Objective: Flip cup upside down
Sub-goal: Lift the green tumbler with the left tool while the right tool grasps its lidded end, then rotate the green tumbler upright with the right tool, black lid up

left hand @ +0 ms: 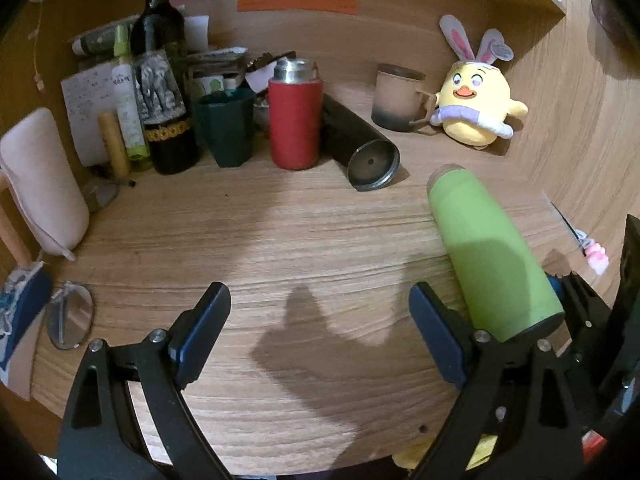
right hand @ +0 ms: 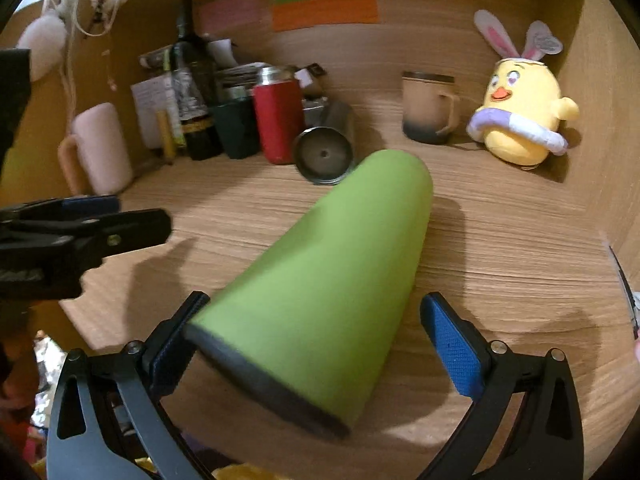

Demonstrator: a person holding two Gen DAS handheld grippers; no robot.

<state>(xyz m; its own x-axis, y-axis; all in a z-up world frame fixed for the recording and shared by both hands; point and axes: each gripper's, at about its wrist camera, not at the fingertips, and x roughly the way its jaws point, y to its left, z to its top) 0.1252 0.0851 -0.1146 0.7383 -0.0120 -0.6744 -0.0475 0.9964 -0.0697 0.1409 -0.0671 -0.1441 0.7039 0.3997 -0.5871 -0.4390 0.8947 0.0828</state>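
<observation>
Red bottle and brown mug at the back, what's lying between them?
A dark metal cylinder lies on its side between the red bottle and the brown mug, open end toward the camera; the left wrist view shows it best.

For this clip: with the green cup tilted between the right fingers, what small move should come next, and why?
Probably close the right gripper on the green cup before turning it further. The cup leans tilted over the desk, black-rimmed end toward the camera; the left finger seems to touch it, while the right finger stands apart, so the hold looks loose. The left gripper is open and empty.
</observation>
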